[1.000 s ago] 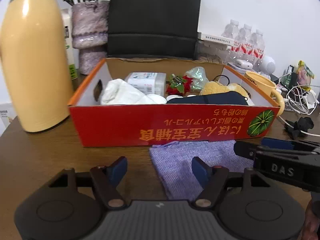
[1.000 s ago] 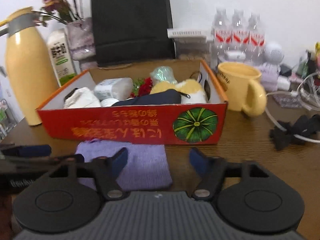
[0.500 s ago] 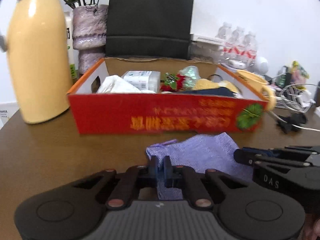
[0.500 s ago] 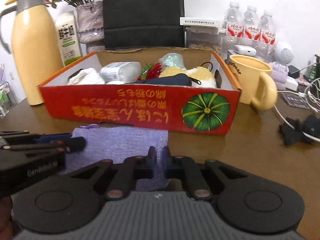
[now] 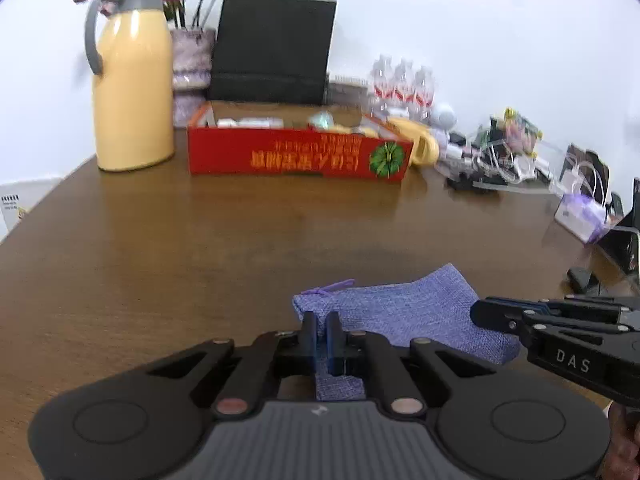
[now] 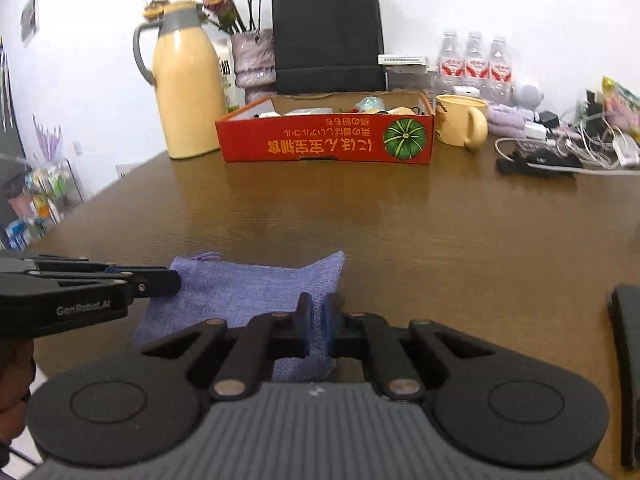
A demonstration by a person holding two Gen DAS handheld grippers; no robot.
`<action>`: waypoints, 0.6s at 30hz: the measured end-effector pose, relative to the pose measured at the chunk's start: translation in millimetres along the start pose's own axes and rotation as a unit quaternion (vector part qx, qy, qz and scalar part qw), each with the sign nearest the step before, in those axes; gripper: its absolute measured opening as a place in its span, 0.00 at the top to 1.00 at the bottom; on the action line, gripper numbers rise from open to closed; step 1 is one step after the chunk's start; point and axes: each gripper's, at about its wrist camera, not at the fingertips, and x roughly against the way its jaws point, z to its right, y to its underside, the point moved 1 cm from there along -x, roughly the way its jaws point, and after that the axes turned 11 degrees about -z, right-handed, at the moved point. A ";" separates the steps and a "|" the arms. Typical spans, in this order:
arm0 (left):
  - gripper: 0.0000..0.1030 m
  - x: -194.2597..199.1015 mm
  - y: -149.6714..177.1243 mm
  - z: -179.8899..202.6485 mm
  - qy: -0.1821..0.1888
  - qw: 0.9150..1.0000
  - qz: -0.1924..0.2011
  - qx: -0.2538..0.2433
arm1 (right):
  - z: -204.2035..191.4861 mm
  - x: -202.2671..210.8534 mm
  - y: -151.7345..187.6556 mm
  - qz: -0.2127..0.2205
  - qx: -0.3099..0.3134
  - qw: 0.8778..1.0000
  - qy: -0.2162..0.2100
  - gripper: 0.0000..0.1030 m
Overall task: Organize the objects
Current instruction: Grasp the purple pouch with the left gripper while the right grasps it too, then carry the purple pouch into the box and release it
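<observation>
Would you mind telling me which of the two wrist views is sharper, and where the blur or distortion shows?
Right wrist view: sharper, the red box lettering crisp. Left wrist view: motion-smeared, the red box and water bottles blurred. Both: fisheye bending of the table edges, dark vignetted corners.

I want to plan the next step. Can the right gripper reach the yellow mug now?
Probably not yet. The right gripper is shut on the purple pouch, and the yellow mug stands far across the table, though nothing blocks the way.
</observation>
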 end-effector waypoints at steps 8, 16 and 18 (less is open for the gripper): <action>0.97 3.6 -51.4 -4.3 0.014 0.998 0.062 -0.015 | 7.4 5.2 -41.7 0.055 0.010 0.998 0.005 0.93; 0.97 -50.8 -180.6 -33.4 0.024 0.994 0.107 -0.014 | 29.3 -50.5 -170.1 0.107 0.000 0.994 -0.013 0.93; 0.97 -75.1 -212.5 -45.4 0.012 0.994 0.106 -0.005 | 32.3 -79.9 -204.7 0.104 -0.013 0.994 -0.024 0.93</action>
